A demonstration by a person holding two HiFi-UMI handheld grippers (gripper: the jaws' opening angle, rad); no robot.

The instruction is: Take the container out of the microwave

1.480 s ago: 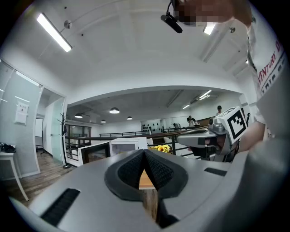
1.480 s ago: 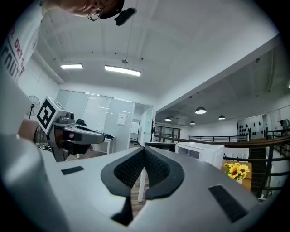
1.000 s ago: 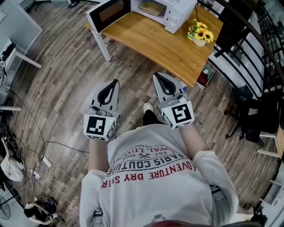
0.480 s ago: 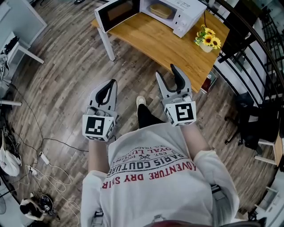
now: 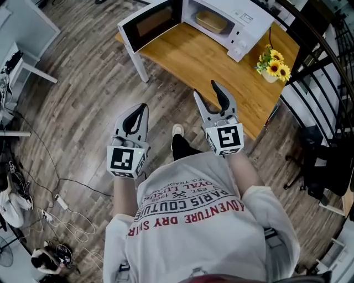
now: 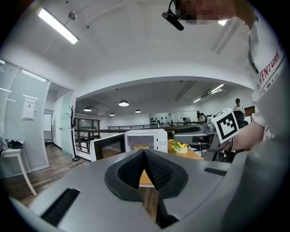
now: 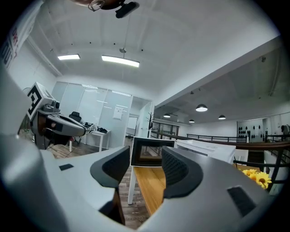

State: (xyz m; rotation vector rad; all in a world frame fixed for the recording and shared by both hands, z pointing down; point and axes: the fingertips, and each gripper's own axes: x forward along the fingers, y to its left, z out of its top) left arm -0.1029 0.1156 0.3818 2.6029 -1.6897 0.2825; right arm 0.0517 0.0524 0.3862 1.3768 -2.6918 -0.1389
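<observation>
Right tongs opened, table edge nearer

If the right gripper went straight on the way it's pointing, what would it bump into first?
Probably the microwave's open door, framed between the right gripper's open fingers, just above the wooden table; depth is unclear.

Container partly hidden within microwave, contents perhaps indiscernible.
</observation>
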